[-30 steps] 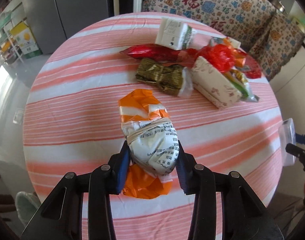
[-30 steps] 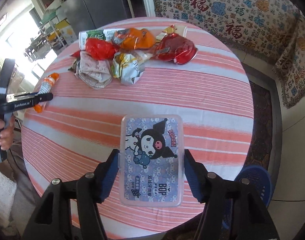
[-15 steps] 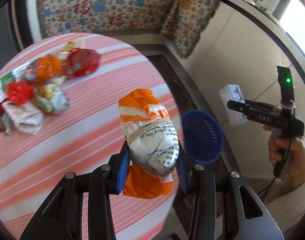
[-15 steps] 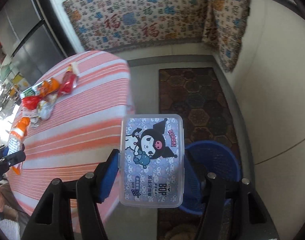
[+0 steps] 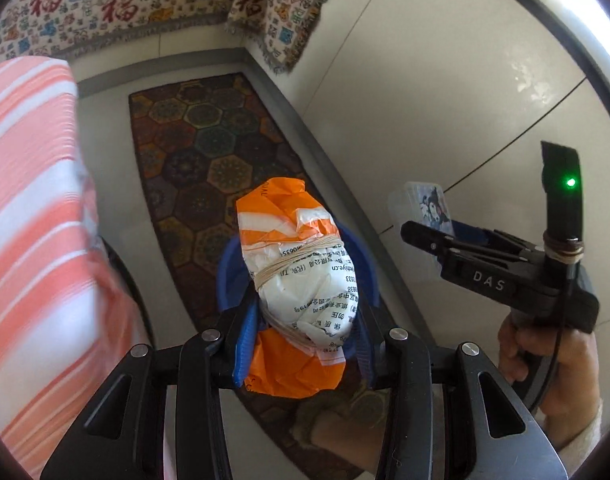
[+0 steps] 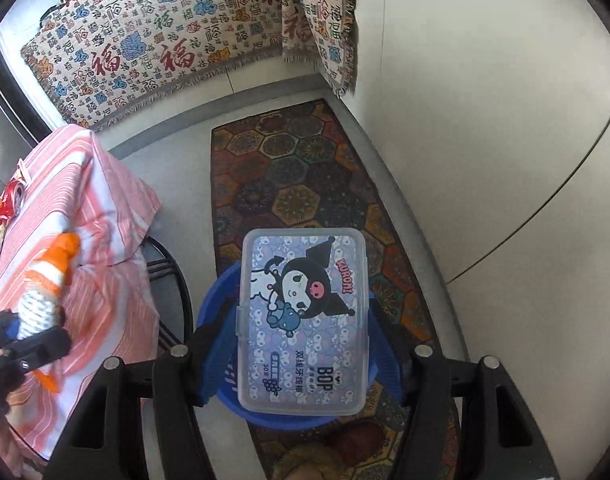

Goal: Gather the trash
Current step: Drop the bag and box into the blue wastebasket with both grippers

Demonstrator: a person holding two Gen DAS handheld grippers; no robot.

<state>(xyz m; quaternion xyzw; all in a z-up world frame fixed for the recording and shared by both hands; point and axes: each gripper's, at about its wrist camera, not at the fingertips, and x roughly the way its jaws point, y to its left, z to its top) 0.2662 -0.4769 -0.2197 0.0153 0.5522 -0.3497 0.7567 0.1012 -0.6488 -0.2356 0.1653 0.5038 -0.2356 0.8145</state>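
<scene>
- Two grips I hold: my left gripper (image 5: 303, 336) pinches the orange-and-white wrapper bundle (image 5: 301, 284).
- My right gripper (image 6: 301, 344) clamps the clear cartoon box (image 6: 303, 320).
- Both hang above the blue basket (image 6: 213, 304) on the patterned rug (image 6: 305, 176), beside the striped table (image 6: 85, 208).

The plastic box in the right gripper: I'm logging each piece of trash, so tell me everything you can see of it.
The plastic box is a flat, clear rectangular case with rounded corners and a small side latch. Its lid shows a black-and-white cartoon character, a blue pattern and printed text. It is closed, held level with the lid facing the camera, pinched at its two long sides between the blue fingers of the right gripper. It hangs over the blue basket on the floor, not touching it.
</scene>
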